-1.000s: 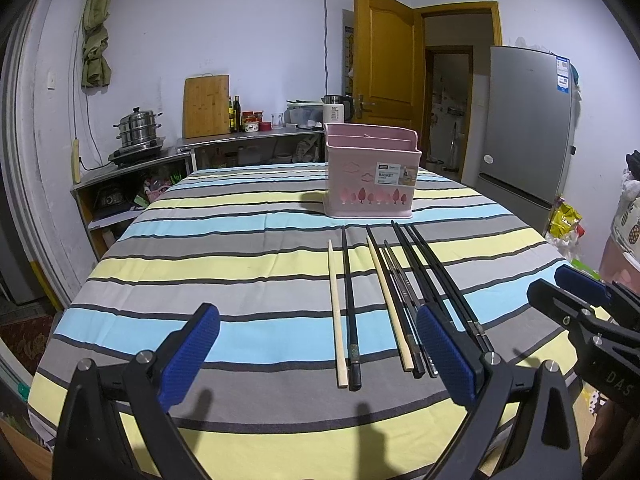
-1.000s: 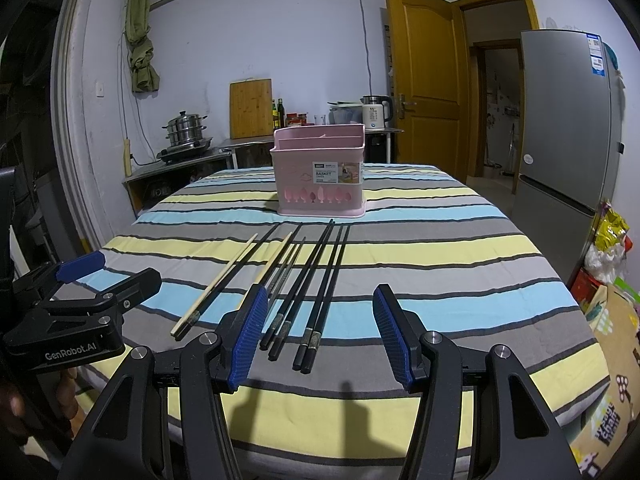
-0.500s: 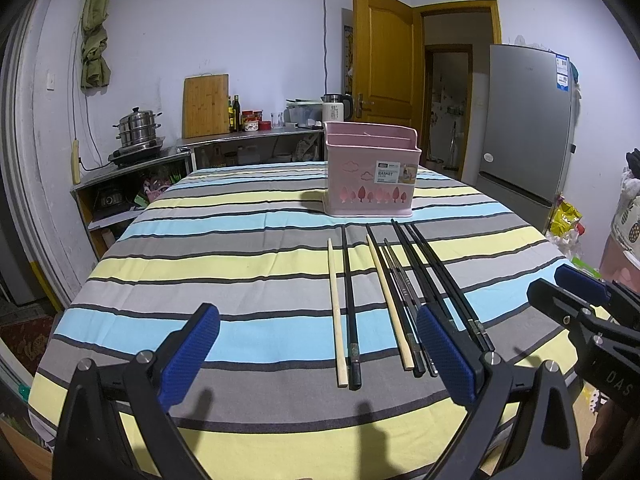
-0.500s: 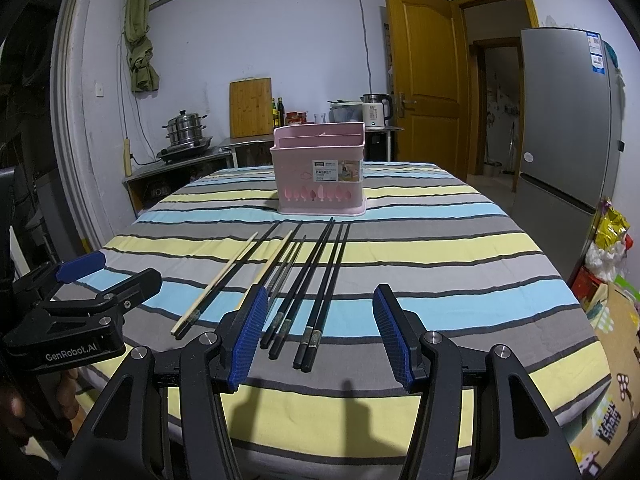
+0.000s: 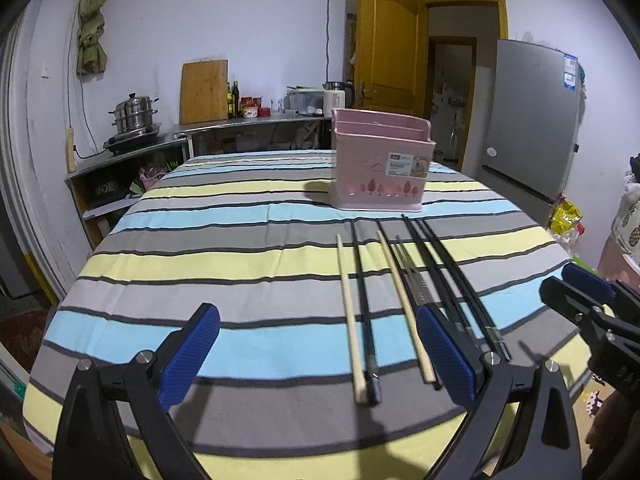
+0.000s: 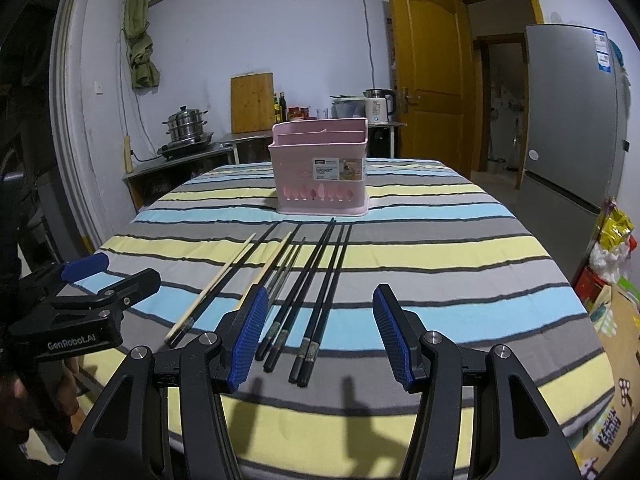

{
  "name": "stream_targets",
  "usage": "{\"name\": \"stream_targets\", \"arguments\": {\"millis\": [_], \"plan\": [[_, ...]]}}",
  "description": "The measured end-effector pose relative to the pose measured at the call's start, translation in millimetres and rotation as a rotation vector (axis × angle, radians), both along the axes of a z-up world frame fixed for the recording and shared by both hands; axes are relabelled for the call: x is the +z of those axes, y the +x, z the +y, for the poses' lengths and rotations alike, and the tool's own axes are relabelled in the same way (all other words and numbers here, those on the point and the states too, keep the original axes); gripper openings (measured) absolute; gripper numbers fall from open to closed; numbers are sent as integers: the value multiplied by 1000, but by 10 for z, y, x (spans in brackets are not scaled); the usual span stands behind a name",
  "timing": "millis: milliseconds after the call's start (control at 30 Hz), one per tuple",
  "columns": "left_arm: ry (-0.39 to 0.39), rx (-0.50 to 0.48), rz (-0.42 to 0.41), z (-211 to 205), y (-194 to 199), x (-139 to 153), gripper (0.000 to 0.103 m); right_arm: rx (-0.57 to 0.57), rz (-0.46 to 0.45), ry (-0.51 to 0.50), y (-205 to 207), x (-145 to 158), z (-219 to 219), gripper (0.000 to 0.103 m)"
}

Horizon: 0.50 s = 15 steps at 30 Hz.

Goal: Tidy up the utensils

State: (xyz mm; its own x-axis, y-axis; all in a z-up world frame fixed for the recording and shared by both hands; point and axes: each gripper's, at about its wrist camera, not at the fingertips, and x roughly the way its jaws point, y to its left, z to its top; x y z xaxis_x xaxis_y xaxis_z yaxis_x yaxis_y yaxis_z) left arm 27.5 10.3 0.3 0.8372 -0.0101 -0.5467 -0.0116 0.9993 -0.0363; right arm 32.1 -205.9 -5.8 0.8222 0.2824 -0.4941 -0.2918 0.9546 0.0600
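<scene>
Several chopsticks lie side by side on the striped tablecloth (image 5: 240,264): a pale wooden one (image 5: 349,312) beside a black one (image 5: 365,308), another wooden one (image 5: 400,300), and black ones (image 6: 320,284) further right. A pink utensil basket (image 5: 380,164) stands upright beyond their far tips; it also shows in the right wrist view (image 6: 320,168). My left gripper (image 5: 318,354) is open and empty, hovering over the near ends of the left chopsticks. My right gripper (image 6: 320,336) is open and empty over the near ends of the black chopsticks.
The round table's near edge lies just under both grippers. A steel counter with a steamer pot (image 5: 134,118) and cutting board (image 5: 204,90) stands behind the table. A grey fridge (image 6: 572,120) and an open yellow door (image 6: 424,72) are at the right.
</scene>
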Motion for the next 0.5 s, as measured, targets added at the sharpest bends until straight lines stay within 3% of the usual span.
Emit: {"name": "stream_targets", "arguments": {"millis": [200, 500], "plan": [[24, -23, 58, 23, 323, -30, 100, 7, 53, -6, 249, -12, 46, 56], [-8, -63, 196, 79, 914, -178, 84, -26, 152, -23, 831, -116, 52, 56]]}}
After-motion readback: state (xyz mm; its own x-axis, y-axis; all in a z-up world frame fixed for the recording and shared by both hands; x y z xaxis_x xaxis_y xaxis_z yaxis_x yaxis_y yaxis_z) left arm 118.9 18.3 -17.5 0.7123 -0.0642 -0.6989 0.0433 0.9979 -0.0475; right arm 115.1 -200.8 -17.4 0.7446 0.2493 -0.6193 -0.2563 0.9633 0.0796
